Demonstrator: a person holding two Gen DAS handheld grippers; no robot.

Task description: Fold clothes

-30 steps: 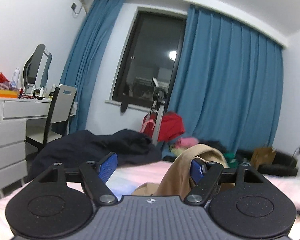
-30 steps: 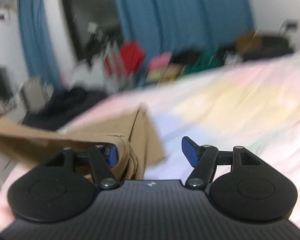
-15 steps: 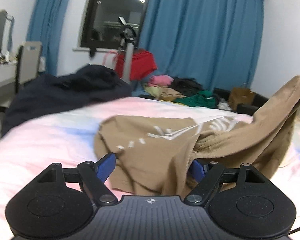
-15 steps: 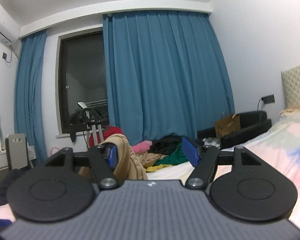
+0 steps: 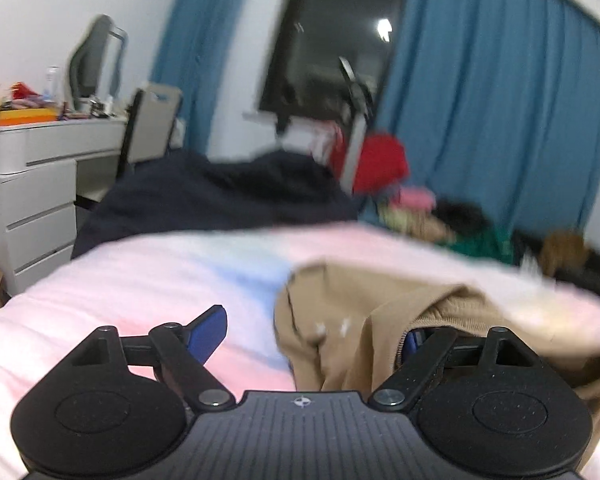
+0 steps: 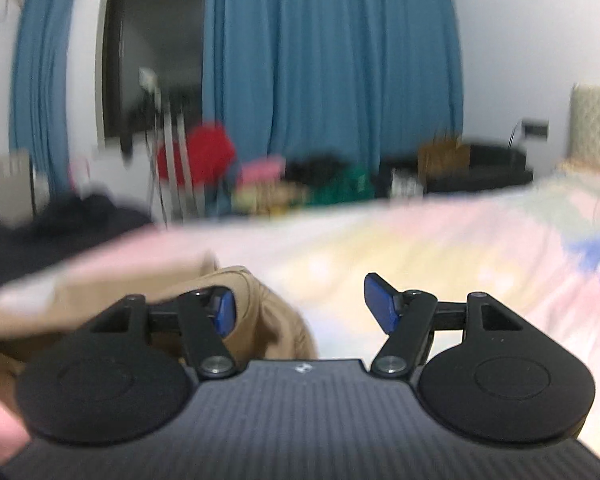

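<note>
A tan garment (image 5: 340,320) lies bunched on the pastel bedsheet (image 5: 160,280). My left gripper (image 5: 312,330) has its jaws wide apart, and the garment drapes over the right finger, whose pad (image 5: 410,342) barely shows. In the right wrist view the same tan garment (image 6: 256,308) hangs over the left finger of my right gripper (image 6: 302,306), whose jaws are also wide apart. The right blue pad (image 6: 376,300) is bare. Both views are blurred by motion.
A dark blanket heap (image 5: 220,200) lies at the bed's far edge. A white dresser (image 5: 32,184) and chair (image 5: 152,120) stand at left. A clothes pile (image 6: 300,184) and red bag (image 5: 380,164) sit by the blue curtains (image 6: 332,60). A headboard (image 6: 596,120) is at right.
Both grippers dropped from a raised position back down toward the bed. The tan garment, lifted and spread half a second ago, now lies lower and bunched on the sheet, still draped over one finger of each.
</note>
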